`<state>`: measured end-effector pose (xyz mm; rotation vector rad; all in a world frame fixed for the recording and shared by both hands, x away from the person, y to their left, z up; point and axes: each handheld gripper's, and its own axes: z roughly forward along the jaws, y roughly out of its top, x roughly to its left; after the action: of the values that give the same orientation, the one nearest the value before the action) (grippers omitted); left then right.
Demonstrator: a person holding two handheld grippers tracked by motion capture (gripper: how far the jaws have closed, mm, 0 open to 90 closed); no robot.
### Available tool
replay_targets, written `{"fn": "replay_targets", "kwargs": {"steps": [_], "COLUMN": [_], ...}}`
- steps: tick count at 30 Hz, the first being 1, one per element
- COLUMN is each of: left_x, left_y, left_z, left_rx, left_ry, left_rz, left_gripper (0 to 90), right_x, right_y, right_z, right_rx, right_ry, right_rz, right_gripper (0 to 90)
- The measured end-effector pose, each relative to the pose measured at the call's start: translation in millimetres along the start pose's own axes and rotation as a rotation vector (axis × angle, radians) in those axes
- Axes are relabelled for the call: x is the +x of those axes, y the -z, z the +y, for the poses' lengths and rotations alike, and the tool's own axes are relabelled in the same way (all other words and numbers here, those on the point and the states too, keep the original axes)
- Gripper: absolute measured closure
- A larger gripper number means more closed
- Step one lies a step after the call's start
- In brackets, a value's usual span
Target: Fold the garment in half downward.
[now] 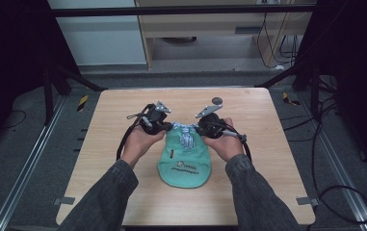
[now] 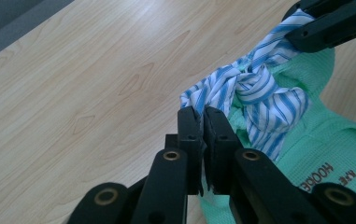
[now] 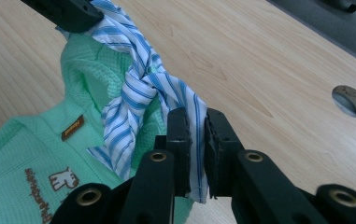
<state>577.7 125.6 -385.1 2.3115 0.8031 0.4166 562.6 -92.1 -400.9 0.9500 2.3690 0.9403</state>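
A small mint-green garment (image 1: pixel 183 163) lies flat on the wooden table (image 1: pixel 123 115), its printed front up. At its neck a blue-and-white striped tie (image 1: pixel 186 136) is knotted. My left gripper (image 1: pixel 167 127) is shut on the left end of the striped tie (image 2: pixel 213 88); the jaws pinch its fabric. My right gripper (image 1: pixel 199 129) is shut on the other end, and the striped tie (image 3: pixel 133 93) runs down between its pads. The knot sits between the two grippers. In the left gripper view the other gripper's jaws show at top right, clamped on the stripe.
A round hole with a grey insert (image 1: pixel 216 100) sits in the table near the far edge, and it also shows as a grey insert (image 3: pixel 351 100) in the right gripper view. Black cables trail from both grippers. Dark frame legs stand beyond the table.
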Motion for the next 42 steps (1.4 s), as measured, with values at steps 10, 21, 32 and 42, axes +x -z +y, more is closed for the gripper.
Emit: {"fn": "replay_targets", "kwargs": {"steps": [10,21,32,42], "left_x": [-15.6,-28.2,-37.6,-36.6], "left_y": [1.1,4.7,12.3,16.6], "left_z": [-18.0,-38.4,-48.9,-48.2], "left_rx": [0.015,-0.002,-0.006,-0.02], "left_ry": [-0.036,-0.037,-0.042,-0.028], "left_rz": [-0.01,-0.042,-0.069,-0.076], "left_gripper": [86.3,86.3,86.3,86.4], "right_x": [16.6,30.9,40.2,40.6], "right_y": [1.1,3.9,12.9,18.4], "right_z": [-22.5,-40.0,-47.3,-42.1], "right_rx": [0.001,-0.008,0.0,0.001], "right_ry": [0.033,0.051,0.076,0.085], "right_rz": [0.018,0.032,0.042,0.045], "right_gripper": [80.7,79.8,79.1,79.2]}}
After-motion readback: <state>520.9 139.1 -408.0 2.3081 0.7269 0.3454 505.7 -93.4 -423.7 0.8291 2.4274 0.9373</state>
